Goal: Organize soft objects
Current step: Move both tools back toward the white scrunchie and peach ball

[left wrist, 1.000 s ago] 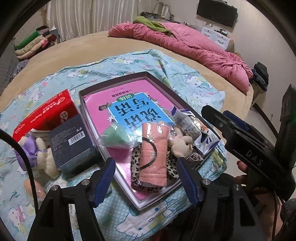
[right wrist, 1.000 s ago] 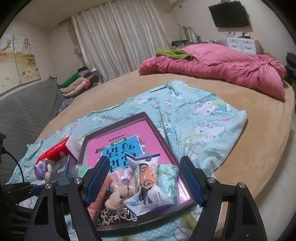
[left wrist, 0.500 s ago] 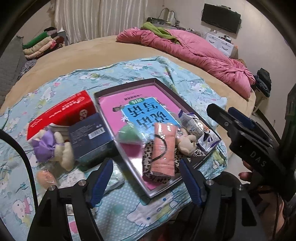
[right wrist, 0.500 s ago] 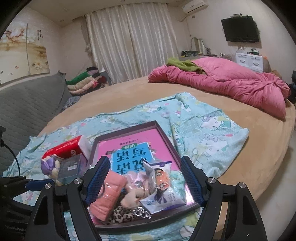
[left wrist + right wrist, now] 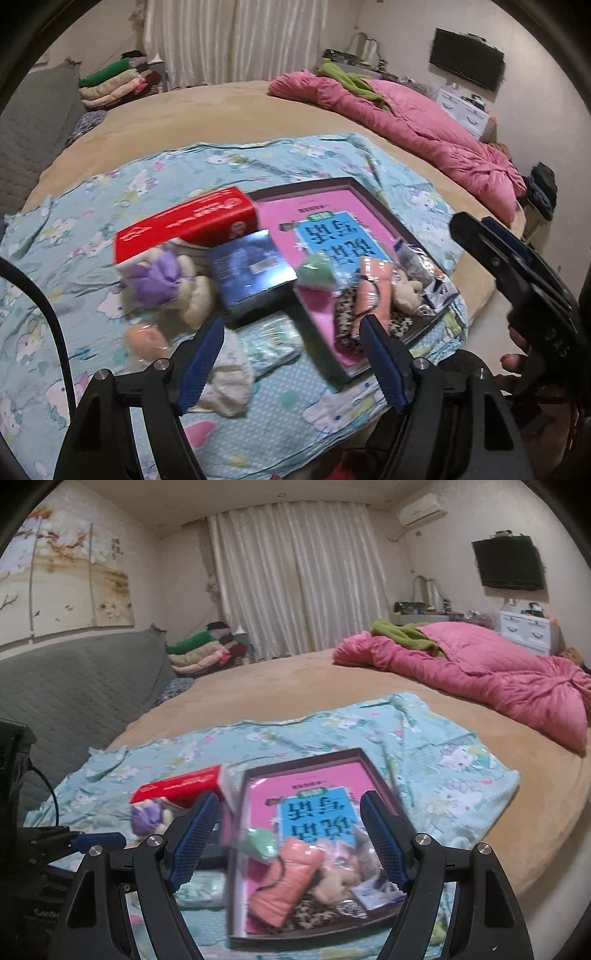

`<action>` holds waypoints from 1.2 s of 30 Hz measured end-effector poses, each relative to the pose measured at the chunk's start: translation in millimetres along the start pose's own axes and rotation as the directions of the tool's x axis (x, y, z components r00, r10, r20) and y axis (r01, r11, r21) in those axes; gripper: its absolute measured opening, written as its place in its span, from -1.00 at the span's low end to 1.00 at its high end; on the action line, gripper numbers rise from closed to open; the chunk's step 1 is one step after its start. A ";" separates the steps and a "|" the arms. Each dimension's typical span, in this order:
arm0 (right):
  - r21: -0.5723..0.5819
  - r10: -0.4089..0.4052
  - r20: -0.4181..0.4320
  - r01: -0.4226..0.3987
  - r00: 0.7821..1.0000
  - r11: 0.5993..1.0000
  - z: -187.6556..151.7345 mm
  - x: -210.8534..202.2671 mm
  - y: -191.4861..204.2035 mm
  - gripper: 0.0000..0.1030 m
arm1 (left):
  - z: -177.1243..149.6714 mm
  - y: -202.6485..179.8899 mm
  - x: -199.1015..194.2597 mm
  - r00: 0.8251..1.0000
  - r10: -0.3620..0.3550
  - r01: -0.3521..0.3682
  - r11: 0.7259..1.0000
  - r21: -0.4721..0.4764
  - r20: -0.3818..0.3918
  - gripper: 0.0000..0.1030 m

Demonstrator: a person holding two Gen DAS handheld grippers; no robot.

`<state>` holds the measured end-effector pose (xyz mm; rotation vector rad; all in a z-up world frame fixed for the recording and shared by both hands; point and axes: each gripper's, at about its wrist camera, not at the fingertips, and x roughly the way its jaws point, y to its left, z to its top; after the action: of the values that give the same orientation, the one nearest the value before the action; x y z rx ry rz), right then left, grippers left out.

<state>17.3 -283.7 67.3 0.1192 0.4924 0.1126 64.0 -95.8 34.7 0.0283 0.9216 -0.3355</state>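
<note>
Blue-padded left gripper [image 5: 291, 360] jaws wide, just been opening, nothing between them; white cloth [image 5: 231, 376] and wipes pack [image 5: 275, 341] lie below the gap. Right gripper [image 5: 290, 840] also wide and empty, hovering over dark tray [image 5: 258, 775] holding pink roll [image 5: 286, 878], leopard fabric [image 5: 314, 917], small plush [image 5: 338, 880]. Purple plush [image 5: 162, 280] sits beside red box [image 5: 184, 225] on cartoon-print sheet [image 5: 74, 258], tan bed [image 5: 295, 679], pink duvet [image 5: 480, 668] behind

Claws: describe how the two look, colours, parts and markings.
Both claws, left and right, have black angular frames, silver screw heads at the joints and blue ribbed pads. A black cable loops beside the left one. Seen from the left view, the right claw's body bears pale, blurred lettering.
</note>
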 end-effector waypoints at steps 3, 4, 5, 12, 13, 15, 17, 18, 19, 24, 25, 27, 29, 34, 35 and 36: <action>-0.008 0.038 -0.004 -0.038 0.999 0.999 2.5 -1.4 12.7 0.55 | -4.4 12.2 -5.6 1.000 0.012 -0.012 1.000 -0.021 -0.001 0.46; -0.007 0.047 -0.005 -0.048 0.999 0.999 3.0 -2.0 15.2 0.55 | -6.1 17.2 -7.2 1.000 0.019 -0.019 0.999 -0.030 0.000 0.46; -0.003 0.064 -0.007 -0.064 0.998 0.998 4.3 -2.4 19.4 0.56 | -8.5 22.6 -8.3 1.000 0.028 -0.028 0.999 -0.040 -0.001 0.46; -0.083 0.102 -0.025 -0.103 0.995 0.991 5.2 -2.7 55.6 0.56 | -24.2 58.6 -22.3 0.998 0.065 -0.065 0.992 -0.107 0.000 0.46; -0.090 0.107 -0.031 -0.110 0.994 0.990 4.5 -2.2 60.1 0.56 | -25.5 63.1 -23.9 0.998 0.071 -0.070 0.991 -0.116 0.002 0.46; -0.102 0.113 -0.042 -0.117 0.993 0.988 3.4 -0.6 66.2 0.56 | -27.5 71.8 -26.4 0.997 0.077 -0.076 0.988 -0.136 0.005 0.46; -0.117 0.116 -0.043 -0.120 0.992 0.986 3.4 0.5 72.5 0.56 | -29.5 80.1 -28.9 0.997 0.080 -0.078 0.985 -0.156 0.007 0.46; -0.122 0.116 -0.042 -0.120 0.992 0.985 3.6 0.4 74.5 0.56 | -30.4 84.0 -29.6 0.997 0.083 -0.080 0.983 -0.164 0.006 0.46; -0.126 0.119 -0.044 -0.124 0.992 0.984 4.1 0.7 76.8 0.56 | -31.6 88.4 -30.5 0.996 0.086 -0.084 0.981 -0.175 0.005 0.46; -0.145 0.141 -0.057 -0.147 0.988 0.978 4.9 3.5 88.8 0.56 | -35.5 102.6 -31.1 0.995 0.098 -0.096 0.976 -0.198 0.002 0.46; -0.147 0.142 -0.059 -0.150 0.988 0.978 4.7 5.0 89.3 0.56 | -36.8 105.4 -29.8 0.994 0.105 -0.104 0.974 -0.202 -0.003 0.46; -0.156 0.148 -0.066 -0.157 0.987 0.975 3.6 8.4 93.7 0.56 | -40.0 111.4 -26.8 0.994 0.106 -0.105 0.971 -0.215 -0.011 0.46; -0.166 0.155 -0.079 -0.167 0.985 0.972 2.3 12.3 98.6 0.56 | -42.4 117.8 -24.2 0.995 0.101 -0.103 0.967 -0.233 -0.020 0.46; -0.183 0.170 -0.098 -0.185 0.981 0.965 -0.4 19.6 107.2 0.56 | -46.6 128.9 -20.6 0.995 0.101 -0.103 0.961 -0.258 -0.020 0.46; -0.190 0.170 -0.106 -0.188 0.980 0.964 -2.0 22.1 109.3 0.56 | -48.0 131.4 -19.3 0.995 0.100 -0.103 0.959 -0.265 -0.022 0.46; -0.193 0.171 -0.112 -0.191 0.979 0.963 -3.2 23.8 110.5 0.56 | -49.2 133.5 -18.2 0.994 0.105 -0.108 0.957 -0.270 -0.025 0.46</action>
<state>27.9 -171.1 69.1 -0.0416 0.5613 0.3486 55.2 43.9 3.2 -0.1717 0.9655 -0.1066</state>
